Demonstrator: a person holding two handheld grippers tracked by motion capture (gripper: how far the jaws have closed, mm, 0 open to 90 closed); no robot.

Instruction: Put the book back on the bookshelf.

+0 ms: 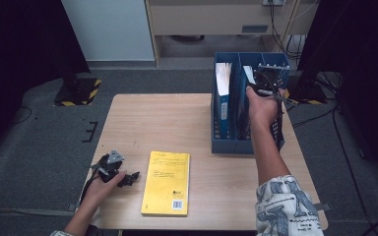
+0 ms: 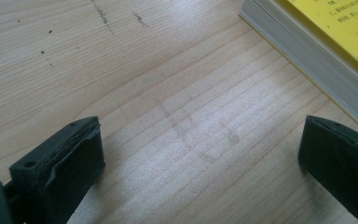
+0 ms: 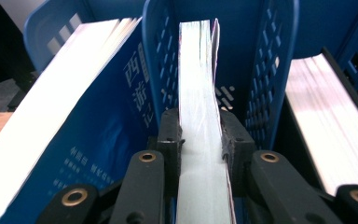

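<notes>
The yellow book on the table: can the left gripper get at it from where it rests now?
Probably yes. The left gripper is open, the yellow book lies flat just beside it, and nothing stands between them.

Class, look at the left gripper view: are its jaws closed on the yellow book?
No: the left gripper stands open over bare table, and the yellow book lies apart at the upper right.

High view looked down and forward over whole table (image 1: 128, 118). Left gripper view sat close above tabletop beside yellow book (image 2: 340, 28), shared with high view. Right gripper view faced into blue file rack (image 3: 279, 56), close.
</notes>
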